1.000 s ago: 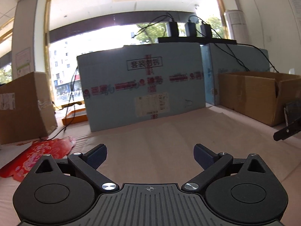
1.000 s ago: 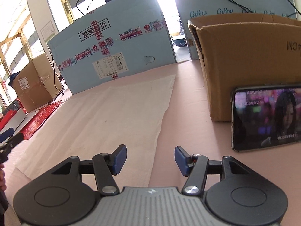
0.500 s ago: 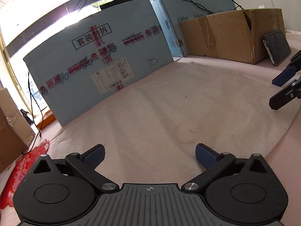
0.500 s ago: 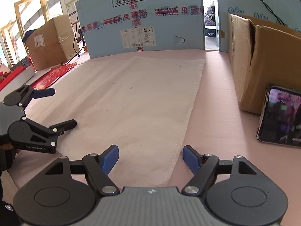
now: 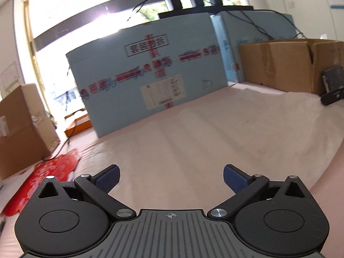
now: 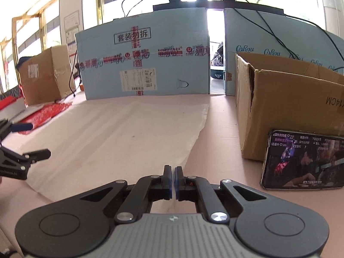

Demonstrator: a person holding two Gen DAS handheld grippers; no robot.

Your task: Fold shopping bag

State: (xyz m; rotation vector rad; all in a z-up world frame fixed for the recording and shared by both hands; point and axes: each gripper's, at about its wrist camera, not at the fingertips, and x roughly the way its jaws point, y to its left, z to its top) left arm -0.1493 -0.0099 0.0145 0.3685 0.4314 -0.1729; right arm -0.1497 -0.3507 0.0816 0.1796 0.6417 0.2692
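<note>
Bag: we are seeing the shopping bag (image 6: 120,133) lying flat and spread out on the pink table (image 6: 221,133), pale cloth, no fold made yet by our reading.
Bag axis: long axis is running away from both cams toward the blue carton (image 6: 142,64); the near end is lying closest to us.
R gripper: the right gripper (image 6: 173,177) is sitting at the bag's near right corner, pads together. Corner cloth is meeting the tips, but we cannot tell whether any cloth is actually pinched btwn them.
L gripper: the left gripper (image 5: 171,177) is hovering over the near left part of the bag, pads wide apart, holding nothing. In the right view its fingers (image 6: 38,153) are showing at the bag's left edge.
Key relation: the bag is lying ahead of both claws. R is the nearer one, at the corner itself; L is above the cloth, not on an edge.
Next move (our judgement): L is needing to drop to the near left corner and close, so both near corners can be carried fwd along the long axis.
Surroundings: brown box (image 6: 288,107) and phone (image 6: 303,159) are standing to the right, apart from the bag; red packet (image 5: 43,182) to the left.
Risk: thin cloth may be slipping out of a shallow pinch.
</note>
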